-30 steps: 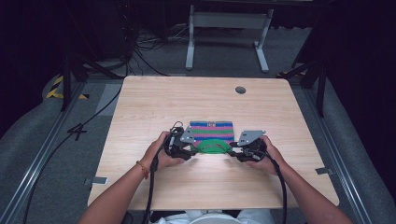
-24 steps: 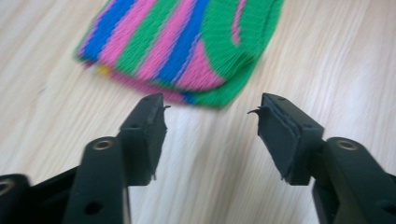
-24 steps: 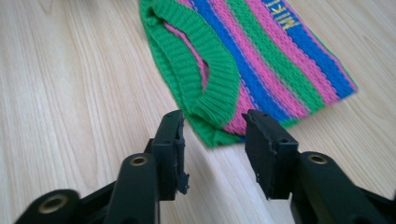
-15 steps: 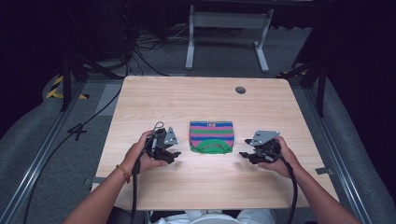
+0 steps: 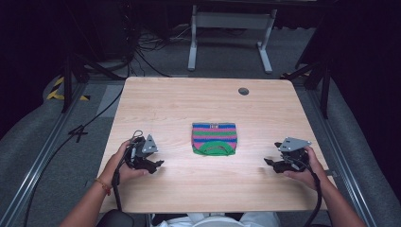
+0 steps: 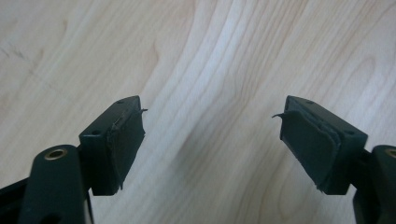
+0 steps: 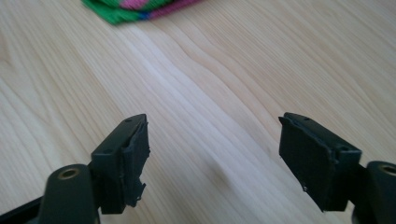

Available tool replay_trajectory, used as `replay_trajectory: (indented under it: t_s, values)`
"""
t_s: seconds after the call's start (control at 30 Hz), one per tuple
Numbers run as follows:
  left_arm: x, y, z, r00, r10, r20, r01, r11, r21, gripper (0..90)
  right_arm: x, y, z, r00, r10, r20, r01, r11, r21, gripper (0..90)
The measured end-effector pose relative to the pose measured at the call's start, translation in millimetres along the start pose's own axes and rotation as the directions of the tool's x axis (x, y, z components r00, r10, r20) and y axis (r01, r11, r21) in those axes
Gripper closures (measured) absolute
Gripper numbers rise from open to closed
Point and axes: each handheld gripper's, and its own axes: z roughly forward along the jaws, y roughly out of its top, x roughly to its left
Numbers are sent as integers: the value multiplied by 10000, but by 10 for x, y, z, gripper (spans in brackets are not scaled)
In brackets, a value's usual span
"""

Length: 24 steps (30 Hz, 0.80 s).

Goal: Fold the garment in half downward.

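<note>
A small folded knit garment [image 5: 214,138] with pink, blue and green stripes lies flat at the middle of the wooden table [image 5: 175,104]. My left gripper [image 5: 157,164] rests low over the table to the garment's left, jaws wide apart with bare wood between them [image 6: 212,126]. My right gripper [image 5: 268,161] sits to the garment's right, also open and holding nothing [image 7: 215,135]. A green and pink edge of the garment [image 7: 135,9] shows at the top of the right gripper view.
A small dark round hole [image 5: 243,91] sits near the table's far right. Beyond the table stand a grey metal frame [image 5: 227,28] and loose cables [image 5: 142,52] on the floor. Rails run along both sides of the table.
Both grippers were together at the garment's near edge. They have let go and moved apart, left one to the left, right one to the right. The garment stays folded.
</note>
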Motion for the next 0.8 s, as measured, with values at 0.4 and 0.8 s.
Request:
replay_trajectory:
  t_s: [0.4,0.8]
  values:
    - [184,-396,-127,9870,-1491,604,1526,9866,-586,198,-171,-681,-239,9780,2075,195,-2076,9782,13,206]
    - [258,-679,-80,9521,-2737,1360,2881,9523,-1004,161,-275,-951,-316,9392,3430,187,-3420,9388,-422,165]
